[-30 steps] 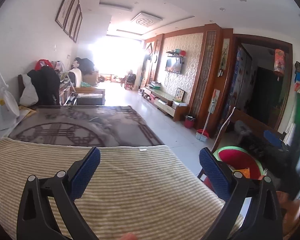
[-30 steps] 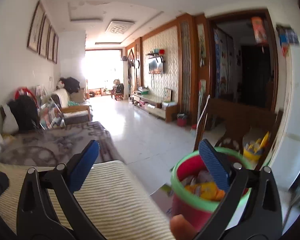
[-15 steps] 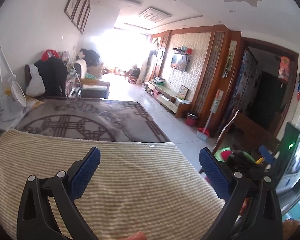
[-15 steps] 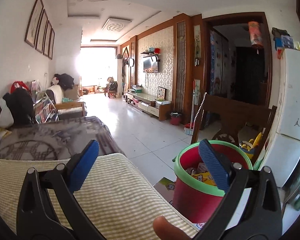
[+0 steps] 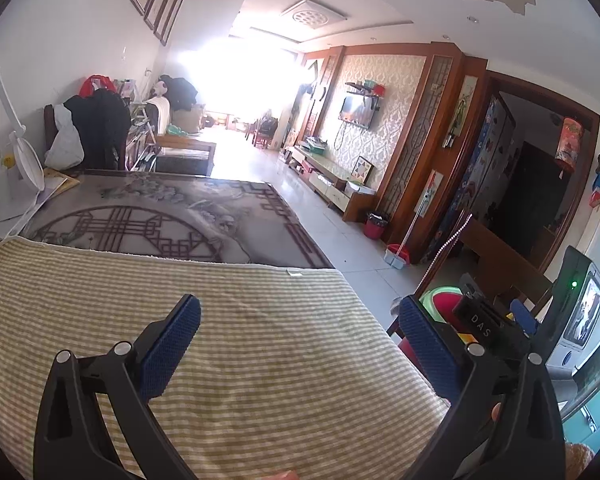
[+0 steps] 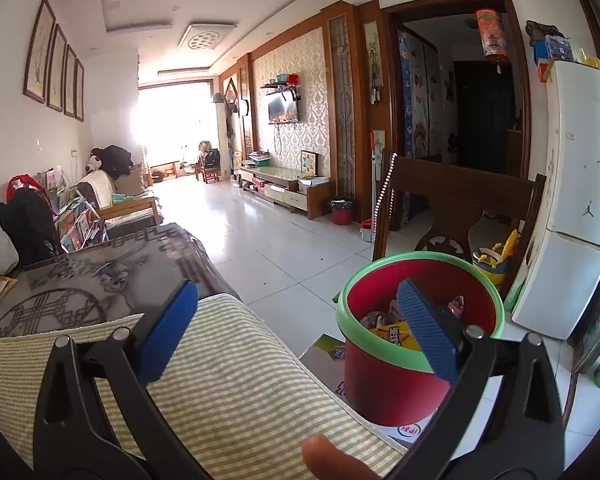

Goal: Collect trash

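Observation:
A red bin with a green rim (image 6: 396,372) stands beside the table's right edge, holding several wrappers (image 6: 392,330). My right gripper (image 6: 300,332) is open and empty, its right finger over the bin's mouth, its left finger over the striped cloth (image 6: 228,392). My left gripper (image 5: 300,344) is open and empty above the same striped cloth (image 5: 260,352). In the left wrist view the bin (image 5: 440,300) shows partly behind the right finger, with the other gripper's black body (image 5: 488,328) over it. No loose trash shows on the cloth.
A dark patterned tabletop (image 5: 160,220) lies beyond the cloth, with a white fan (image 5: 12,168) at its left. A cardboard box (image 6: 328,354) lies under the bin. A wooden chair (image 6: 452,208) and a white fridge (image 6: 572,208) stand at the right. Tiled floor (image 6: 268,248) stretches ahead.
My right gripper has drawn back and up from the bin, which now shows whole. My left gripper has tilted, showing more of the tabletop.

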